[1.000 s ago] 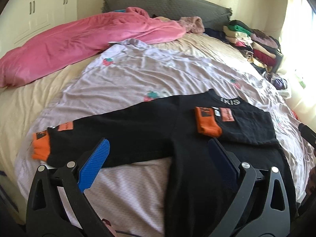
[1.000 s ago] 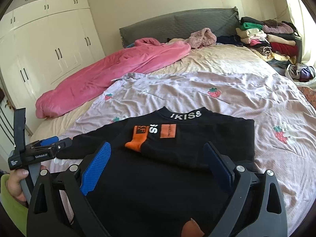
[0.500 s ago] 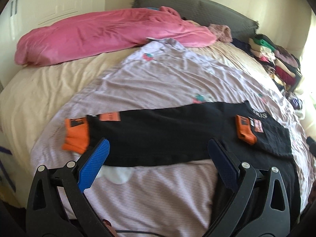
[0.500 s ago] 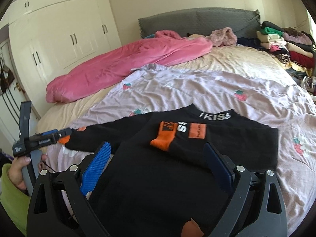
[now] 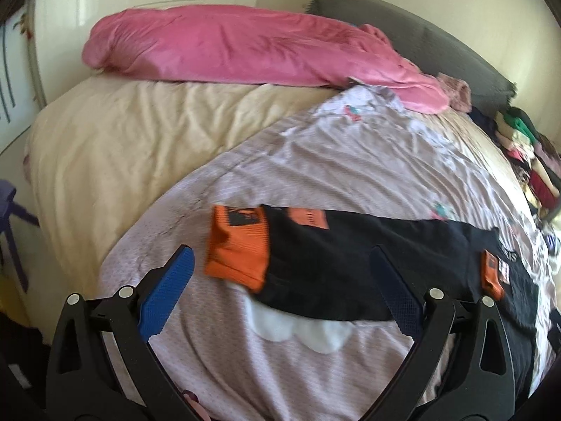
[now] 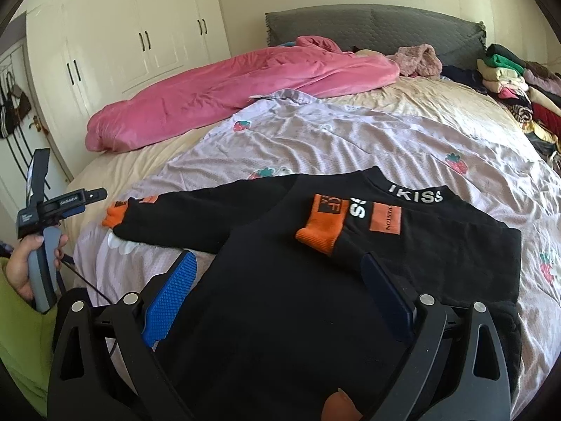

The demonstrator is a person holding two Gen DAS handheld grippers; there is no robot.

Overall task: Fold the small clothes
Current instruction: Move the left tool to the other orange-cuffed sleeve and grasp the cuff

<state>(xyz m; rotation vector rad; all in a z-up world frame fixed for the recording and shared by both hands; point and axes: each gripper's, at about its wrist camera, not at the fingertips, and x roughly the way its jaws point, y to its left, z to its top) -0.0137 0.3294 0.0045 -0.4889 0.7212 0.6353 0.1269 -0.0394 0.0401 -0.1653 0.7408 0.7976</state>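
Now | both claws agape (empty) | black sweater [image 6: 280, 315] on bed [image 5: 105, 147]

White wardrobe [image 6: 140, 45], grey headboard [image 6: 378, 28], cream walls, bright daylight.

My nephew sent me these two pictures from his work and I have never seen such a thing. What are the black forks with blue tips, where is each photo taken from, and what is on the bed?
Each black fork is a pair of hand-held tongs with a wide-angle camera looking out along its fingers. A person holds one in each hand; there is no robot.

One picture looks out from the left tongs, the other from the right tongs. The right view also shows the person's left hand gripping the other tool's handle.

Both tongs are open and hold nothing.

On the bed, over a lilac strawberry sheet, lies a black sweatshirt with orange cuffs: one sleeve already folded across the chest, the other sleeve stretched out sideways. Behind are a pink quilt and a clothes pile.
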